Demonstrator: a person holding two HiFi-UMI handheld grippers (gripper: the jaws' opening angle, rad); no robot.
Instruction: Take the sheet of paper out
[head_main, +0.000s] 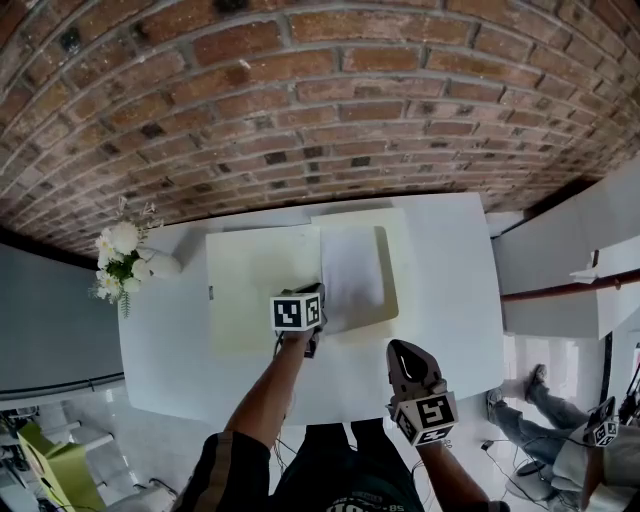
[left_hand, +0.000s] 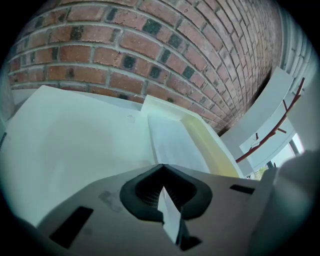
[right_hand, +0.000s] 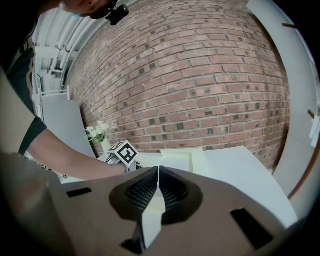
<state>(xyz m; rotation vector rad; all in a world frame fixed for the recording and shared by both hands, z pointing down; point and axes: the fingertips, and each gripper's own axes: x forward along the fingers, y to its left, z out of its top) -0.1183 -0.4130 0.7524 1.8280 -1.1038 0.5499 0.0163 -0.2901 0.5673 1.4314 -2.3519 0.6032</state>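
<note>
— Well, where do we find the sheet of paper (head_main: 352, 275)?

— In the right half of the pale yellow folder (head_main: 255, 290), which lies open on the white bench (head_main: 450, 290); the sheet's far edge lies toward the brick wall (head_main: 320, 90).

— And our left claw (head_main: 316, 293)?

— At the sheet's near left corner; in the left gripper view we see its jaws closed together, and the sheet's edge runs straight into their tips, so we take it as pinched (only by the very edge).

— The right claw (head_main: 399, 348)?

— Held over the bench's near edge, well apart from the folder; its jaws are pressed together with nothing between them; it points toward the folder.

— Anything else on the bench?

— White flowers (head_main: 122, 255) at the far left corner, apart from the folder.
</note>
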